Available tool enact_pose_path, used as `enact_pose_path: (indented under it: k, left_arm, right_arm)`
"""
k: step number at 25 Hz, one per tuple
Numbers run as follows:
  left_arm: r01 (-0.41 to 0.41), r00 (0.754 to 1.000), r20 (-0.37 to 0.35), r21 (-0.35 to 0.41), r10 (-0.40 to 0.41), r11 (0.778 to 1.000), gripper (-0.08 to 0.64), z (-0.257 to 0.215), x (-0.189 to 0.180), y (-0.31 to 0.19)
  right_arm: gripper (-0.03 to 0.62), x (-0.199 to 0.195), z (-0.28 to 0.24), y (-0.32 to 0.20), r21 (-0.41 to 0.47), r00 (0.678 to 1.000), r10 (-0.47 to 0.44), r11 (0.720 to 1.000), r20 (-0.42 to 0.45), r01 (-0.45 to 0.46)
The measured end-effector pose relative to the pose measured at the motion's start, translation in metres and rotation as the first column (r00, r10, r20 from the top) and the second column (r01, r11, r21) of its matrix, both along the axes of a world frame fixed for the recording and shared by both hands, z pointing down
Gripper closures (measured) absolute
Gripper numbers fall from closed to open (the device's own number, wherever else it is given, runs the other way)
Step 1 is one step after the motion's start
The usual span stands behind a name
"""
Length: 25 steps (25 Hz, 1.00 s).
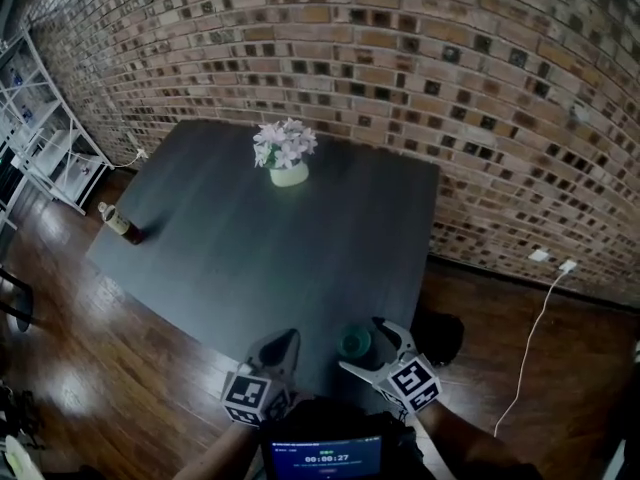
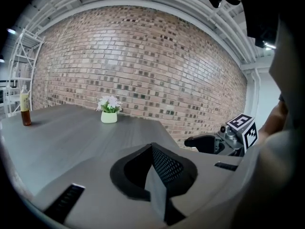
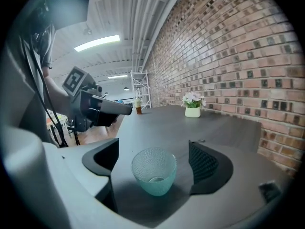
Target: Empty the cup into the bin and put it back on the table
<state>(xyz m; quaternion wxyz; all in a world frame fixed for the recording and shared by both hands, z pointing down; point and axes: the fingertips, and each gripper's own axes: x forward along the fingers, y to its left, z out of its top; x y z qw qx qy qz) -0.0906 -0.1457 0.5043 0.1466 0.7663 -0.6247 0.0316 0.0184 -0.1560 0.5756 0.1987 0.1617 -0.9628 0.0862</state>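
Cup stands upright on the table, close to its near edge | right gripper spread wide around the cup, pads clear of the glass, gripping nothing | left gripper closed, empty, by the same edge | Risk: a pad clipping the light cup on withdrawal could tip it off that edge.

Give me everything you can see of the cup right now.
The cup is a small, translucent teal tumbler with a pebbled wall, glass or plastic by its look, wider at the rim than the base. It stands upright, mouth up, on the dark table near its front edge, apparently empty. It sits between the open right tongs; neither pad touches it.
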Motion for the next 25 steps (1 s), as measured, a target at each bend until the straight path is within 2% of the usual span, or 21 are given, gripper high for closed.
enact_pose_path:
  k: [2,3,5,8,10,12,14,15,18,25]
  left_arm:
    - [-0.011,1.0,-0.005,0.023,0.011,1.0,0.56,-0.014,0.005,-0.004]
    - [-0.017,1.0,-0.015,0.033,0.018,0.999,0.56,-0.02,0.006,-0.006]
    - [-0.033,0.999,-0.032,0.053,0.035,0.998,0.56,-0.031,0.009,-0.012]
    - [-0.059,0.998,-0.018,0.077,0.06,0.995,0.56,-0.044,0.015,-0.016]
    - [-0.07,0.997,-0.01,0.085,0.071,0.994,0.56,-0.05,0.018,-0.017]
    - [-0.072,0.997,-0.01,0.099,0.074,0.992,0.56,-0.053,0.018,-0.017]
    - [-0.074,0.997,-0.008,0.111,0.075,0.991,0.56,-0.056,0.016,-0.019]
    - [-0.075,0.997,-0.006,0.114,0.076,0.991,0.56,-0.058,0.015,-0.019]
    - [-0.076,0.997,-0.008,0.122,0.077,0.99,0.56,-0.062,0.012,-0.018]
    - [-0.086,0.996,-0.023,0.128,0.09,0.988,0.56,-0.067,0.009,-0.015]
  right_arm:
    - [0.147,0.004,-0.017,0.003,0.003,1.0,-0.01,1.0,0.02,0.01]
    - [0.215,0.005,-0.025,0.005,0.004,0.999,-0.02,1.0,0.027,0.02]
    - [0.239,0.009,-0.037,0.005,0.024,0.999,-0.034,0.999,0.032,0.033]
    - [0.383,0.019,-0.051,0.0,0.085,0.999,-0.019,0.996,0.038,0.016]
    - [0.43,0.026,-0.062,-0.001,0.115,0.999,-0.002,0.993,0.048,-0.004]
    - [0.504,0.032,-0.071,-0.002,0.132,0.999,0.015,0.991,0.048,-0.022]
    - [0.527,0.036,-0.078,-0.005,0.143,0.998,0.035,0.989,0.043,-0.04]
    - [0.57,0.038,-0.08,-0.006,0.151,0.998,0.042,0.987,0.04,-0.048]
    - [0.591,0.04,-0.087,-0.006,0.161,0.997,0.057,0.985,0.043,-0.063]
    - [0.591,0.037,-0.091,-0.014,0.148,0.996,0.083,0.985,0.036,-0.087]
